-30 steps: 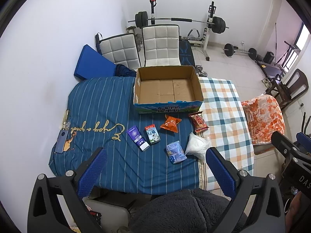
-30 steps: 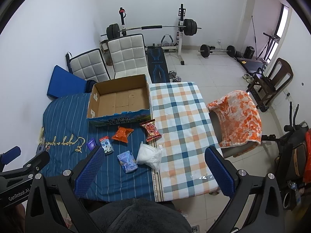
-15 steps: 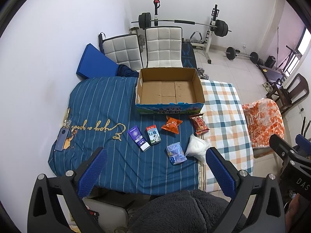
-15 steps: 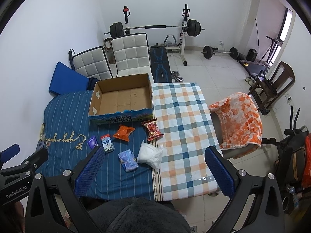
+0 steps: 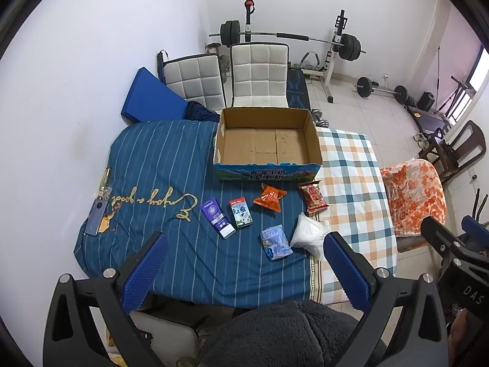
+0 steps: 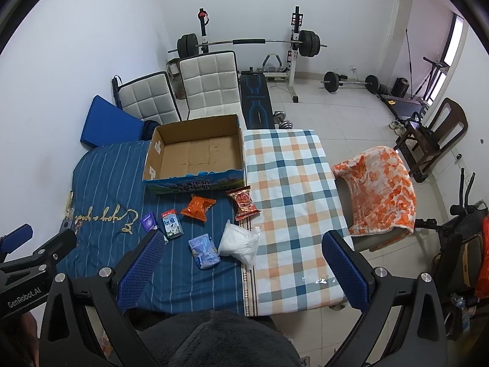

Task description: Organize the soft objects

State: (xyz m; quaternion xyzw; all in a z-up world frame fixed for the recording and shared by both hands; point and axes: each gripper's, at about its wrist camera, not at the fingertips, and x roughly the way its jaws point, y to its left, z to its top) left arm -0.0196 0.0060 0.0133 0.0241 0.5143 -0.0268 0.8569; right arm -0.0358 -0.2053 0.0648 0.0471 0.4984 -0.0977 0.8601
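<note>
Six soft packets, among them an orange bag (image 5: 270,197) and a white pouch (image 5: 308,235), lie mid-frame below the cardboard box (image 5: 266,145), while the left gripper (image 5: 244,267) and right gripper (image 6: 241,267) hang wide apart, holding nothing.

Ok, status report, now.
Left gripper open, right gripper open, both high over table. Cardboard box empty; six packets loose beside it. Nothing in the way.
</note>
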